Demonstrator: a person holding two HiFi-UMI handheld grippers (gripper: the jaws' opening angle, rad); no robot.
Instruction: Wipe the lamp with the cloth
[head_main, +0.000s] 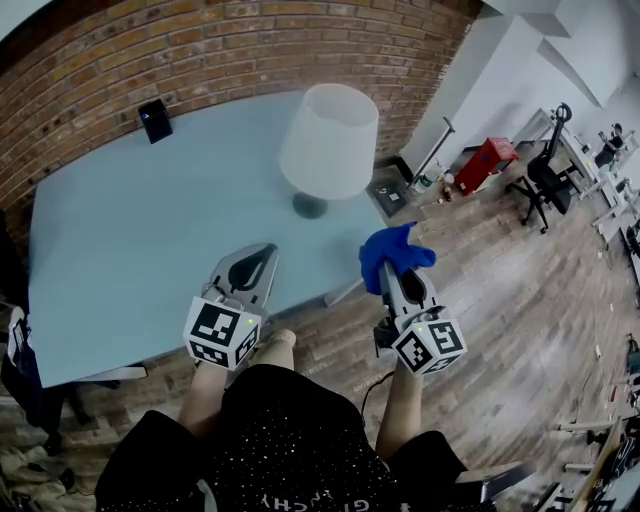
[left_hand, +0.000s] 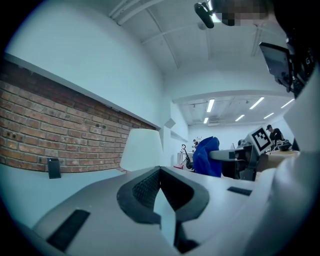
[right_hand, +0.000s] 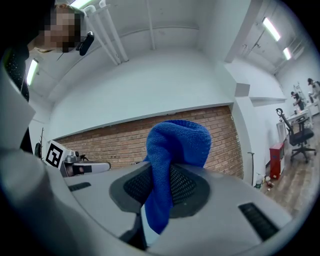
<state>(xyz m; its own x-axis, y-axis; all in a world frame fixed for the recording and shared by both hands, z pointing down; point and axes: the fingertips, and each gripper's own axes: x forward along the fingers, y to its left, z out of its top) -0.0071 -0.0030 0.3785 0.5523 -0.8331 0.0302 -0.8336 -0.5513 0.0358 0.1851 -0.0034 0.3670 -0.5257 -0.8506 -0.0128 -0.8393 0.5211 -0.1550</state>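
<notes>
A lamp (head_main: 328, 140) with a white shade stands on the pale blue table (head_main: 120, 260), near its right edge. My right gripper (head_main: 388, 268) hovers off the table's front right corner, shut on a blue cloth (head_main: 393, 252) that bunches up above the jaws. The cloth (right_hand: 172, 155) fills the jaw gap in the right gripper view. My left gripper (head_main: 266, 254) is over the table's front edge, below and left of the lamp, jaws shut with nothing between them. In the left gripper view the lamp (left_hand: 141, 150) stands ahead, apart from the gripper (left_hand: 159, 170), and the cloth (left_hand: 206, 156) shows to the right.
A small black device (head_main: 155, 120) stands at the table's back edge against the brick wall (head_main: 250, 45). On the wooden floor to the right are a red box (head_main: 485, 163) and a black office chair (head_main: 545, 172).
</notes>
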